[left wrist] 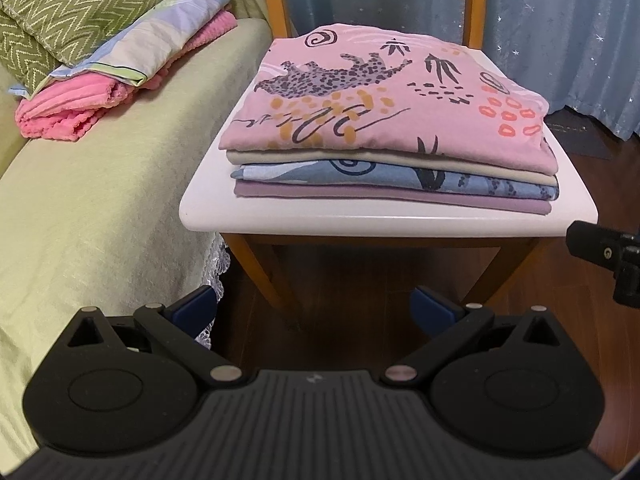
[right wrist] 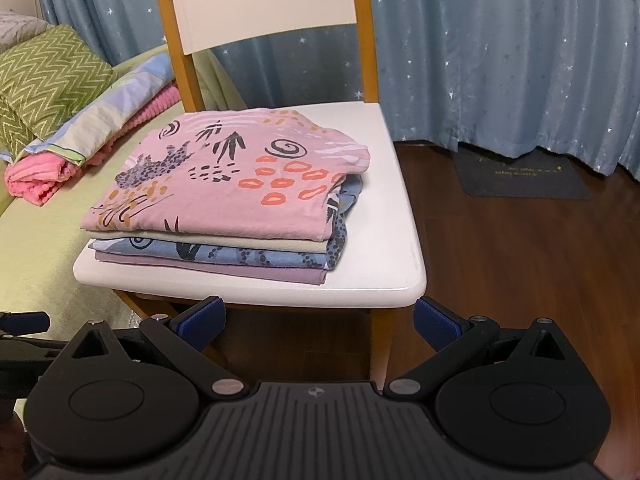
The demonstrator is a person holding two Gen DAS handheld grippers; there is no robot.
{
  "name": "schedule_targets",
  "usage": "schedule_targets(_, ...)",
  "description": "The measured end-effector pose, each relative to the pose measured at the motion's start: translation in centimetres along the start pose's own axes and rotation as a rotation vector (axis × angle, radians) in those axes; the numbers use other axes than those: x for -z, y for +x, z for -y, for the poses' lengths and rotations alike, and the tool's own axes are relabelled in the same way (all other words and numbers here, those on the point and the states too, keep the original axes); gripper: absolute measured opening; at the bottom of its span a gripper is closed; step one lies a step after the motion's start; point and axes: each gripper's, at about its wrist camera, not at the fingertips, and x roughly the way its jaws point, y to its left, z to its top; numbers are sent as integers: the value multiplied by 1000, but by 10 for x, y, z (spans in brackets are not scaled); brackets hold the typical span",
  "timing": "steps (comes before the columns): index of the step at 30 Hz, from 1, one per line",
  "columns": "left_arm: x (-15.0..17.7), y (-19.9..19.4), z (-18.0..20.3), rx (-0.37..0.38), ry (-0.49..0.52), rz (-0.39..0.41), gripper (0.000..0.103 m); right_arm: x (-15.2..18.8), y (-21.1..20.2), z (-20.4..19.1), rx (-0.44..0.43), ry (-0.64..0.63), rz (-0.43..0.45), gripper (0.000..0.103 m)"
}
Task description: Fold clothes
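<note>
A stack of folded clothes rests on the white chair seat (left wrist: 360, 214) (right wrist: 384, 276). On top lies a pink garment printed with a leopard and plants (left wrist: 380, 96) (right wrist: 224, 184). Under it are a beige piece (left wrist: 360, 160), a blue patterned piece (left wrist: 360, 174) (right wrist: 256, 256) and a mauve piece (left wrist: 380, 196) (right wrist: 224, 270). My left gripper (left wrist: 314, 308) is open in front of and below the seat edge, holding nothing. My right gripper (right wrist: 320, 320) is open too, low before the seat's front edge, with nothing between its blue pads (right wrist: 434, 322).
A bed with a light green cover (left wrist: 100, 208) (right wrist: 28, 248) lies left of the chair. On it sit green zigzag pillows (left wrist: 60, 16), a pastel quilt and a pink blanket (left wrist: 68, 108). Blue star curtains (right wrist: 500, 52) hang behind. A dark mat (right wrist: 524, 178) lies on the wood floor.
</note>
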Motion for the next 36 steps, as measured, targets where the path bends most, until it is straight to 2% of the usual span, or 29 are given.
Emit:
schedule_targets(7,-6,-11,1,-7,-6,19,102,-3,-9,2,-3,-13,24,103)
schedule_targets(16,-9,-44,7,12,-19,58,102,-10,-36,9,-17,-19,64,103)
schedule_targets(24,-7,-71,7,-18,-39,92,102,-13,-58,8,-44,-44,96,103)
schedule_targets(36,0,-100,7,-20,-62,122,102,-12,-83,7,-64,-86,123,103)
